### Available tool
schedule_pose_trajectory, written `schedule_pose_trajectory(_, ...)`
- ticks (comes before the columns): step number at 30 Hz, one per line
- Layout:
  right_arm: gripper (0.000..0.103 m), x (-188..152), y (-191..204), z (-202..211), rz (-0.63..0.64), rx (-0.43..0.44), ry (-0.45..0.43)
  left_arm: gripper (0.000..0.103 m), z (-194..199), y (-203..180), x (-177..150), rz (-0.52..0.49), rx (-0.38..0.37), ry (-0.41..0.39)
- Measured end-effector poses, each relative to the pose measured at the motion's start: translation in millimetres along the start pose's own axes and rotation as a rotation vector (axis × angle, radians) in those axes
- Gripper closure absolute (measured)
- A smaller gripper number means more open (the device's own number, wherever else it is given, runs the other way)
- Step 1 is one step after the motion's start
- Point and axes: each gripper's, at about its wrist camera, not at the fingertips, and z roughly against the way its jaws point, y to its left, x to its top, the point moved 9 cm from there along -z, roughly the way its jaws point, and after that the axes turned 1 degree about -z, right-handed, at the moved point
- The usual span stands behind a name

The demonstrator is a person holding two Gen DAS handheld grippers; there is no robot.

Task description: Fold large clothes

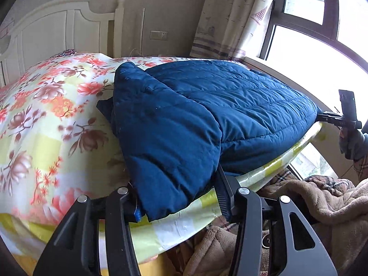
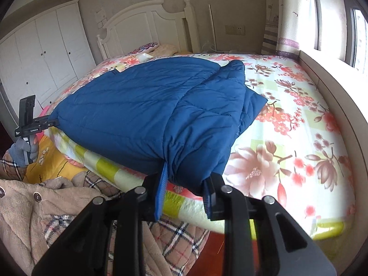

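Observation:
A large dark blue quilted jacket (image 1: 207, 105) lies on the floral bed sheet (image 1: 46, 105), with one side folded over the body. My left gripper (image 1: 179, 204) is shut on the jacket's near corner at the bed's foot edge. My right gripper (image 2: 184, 195) is shut on the opposite near corner of the jacket (image 2: 149, 110). Each gripper shows in the other's view, pinching the hem: the right gripper (image 1: 322, 115) at the far right, the left gripper (image 2: 51, 122) at the far left.
A white headboard (image 2: 142, 27) and white wardrobe (image 2: 41, 55) stand behind the bed. A window ledge (image 2: 333, 85) and curtain (image 1: 232, 18) run along one side. A tan plush plaid-lined garment (image 2: 46, 218) is heaped below the bed's foot edge.

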Motion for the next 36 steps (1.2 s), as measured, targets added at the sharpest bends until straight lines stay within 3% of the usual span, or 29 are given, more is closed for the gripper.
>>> schedule_pose_trajectory(2,0.07,-6.5,1.1,3.0,-0.008,-0.004,0.012,0.049,0.6,1.0,-5.1,0.0,0.008,0.009)
schedule_pose_trajectory(4,0.054,-11.7,-2.4,5.2,-0.012,-0.016,0.041,0.034,1.4,8.2,-8.8,0.007,0.038,0.012)
schedule_pose_trajectory(6,0.052,-9.3,-11.7,19.7,-0.03,-0.021,0.026,0.017,14.4,21.3,-14.7,0.038,0.093,-0.007)
schedule_pose_trajectory(10,0.043,19.6,-27.7,62.4,-0.027,-0.192,-0.103,0.009,57.3,42.3,-15.2,0.119,0.192,-0.102)
schedule_pose_trajectory(14,0.042,70.7,16.4,57.2,0.067,-0.167,-0.2,0.008,85.1,34.6,47.0,0.153,0.221,-0.247)
schedule_pose_trajectory(18,0.04,99.9,70.9,15.8,0.179,-0.154,-0.228,0.008,40.8,-9.2,114.4,0.152,0.163,-0.237)
schedule_pose_trajectory(20,0.04,96.9,95.5,-7.5,0.217,-0.153,-0.223,0.008,11.1,-29.1,121.4,0.105,0.179,-0.189)
schedule_pose_trajectory(22,0.04,85.7,109.4,-26.0,0.242,-0.158,-0.204,0.007,-25.8,-46.6,117.6,0.053,0.188,-0.123)
schedule_pose_trajectory(25,0.04,61.7,109.3,-52.6,0.271,-0.184,-0.145,0.007,-65.2,-49.3,98.5,0.083,0.183,-0.041)
schedule_pose_trajectory(27,0.032,47.8,97.9,-68.4,0.285,-0.21,-0.124,0.004,-92.2,-42.5,79.5,0.084,0.21,0.011)
schedule_pose_trajectory(30,0.029,30.7,84.1,-82.8,0.229,-0.114,-0.189,0.004,-101.8,-44.4,66.4,-0.013,0.244,-0.049)
schedule_pose_trajectory(33,0.029,19.8,86.3,-89.6,0.261,-0.149,-0.237,0.004,-106.0,-44.4,62.1,-0.03,0.262,-0.028)
schedule_pose_trajectory(36,0.028,22.3,87.2,-89.9,0.256,-0.143,-0.192,0.004,-110.5,-41.5,60.8,-0.037,0.262,-0.012)
